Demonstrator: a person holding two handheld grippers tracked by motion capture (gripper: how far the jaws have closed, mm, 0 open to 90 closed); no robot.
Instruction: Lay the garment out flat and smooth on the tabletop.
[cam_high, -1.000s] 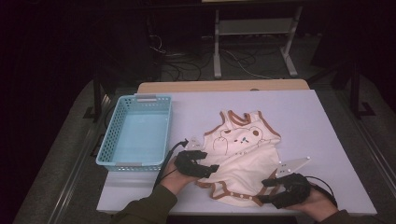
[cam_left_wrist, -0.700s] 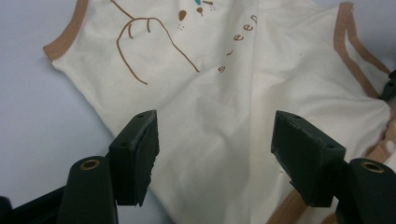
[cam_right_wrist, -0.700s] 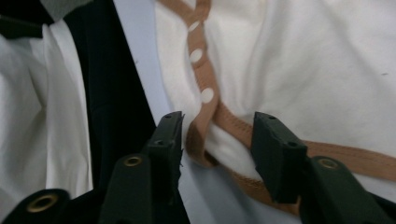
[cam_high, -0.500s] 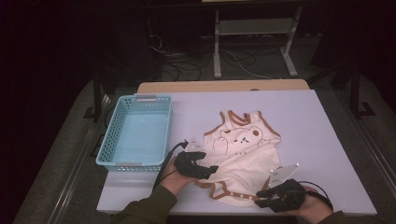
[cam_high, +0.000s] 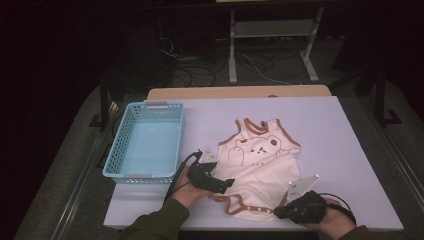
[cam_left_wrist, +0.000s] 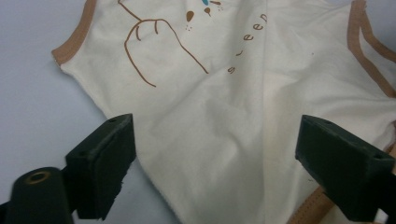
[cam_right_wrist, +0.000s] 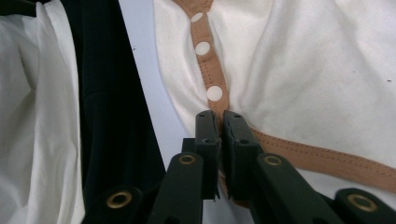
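A cream baby bodysuit (cam_high: 260, 160) with brown trim and a bear drawing lies flat on the white table (cam_high: 340, 145). My left gripper (cam_high: 225, 184) rests at its lower left edge. In the left gripper view its jaws have just been opening and stand wide over the cloth (cam_left_wrist: 224, 107), which lies loose between them, unpinched. My right gripper (cam_high: 278, 212) is at the garment's bottom hem. In the right gripper view (cam_right_wrist: 220, 116) its jaws have closed on the brown hem band (cam_right_wrist: 299, 151), just below a row of white snaps (cam_right_wrist: 202, 48).
A light blue plastic basket (cam_high: 120, 145) stands on the table's left side, close to my left hand. The table's near edge runs just below both hands. Dark floor, cables and a metal stand lie beyond the far edge.
My right gripper has shifted left to the bottom hem and closed on it. The left gripper has stayed in place.
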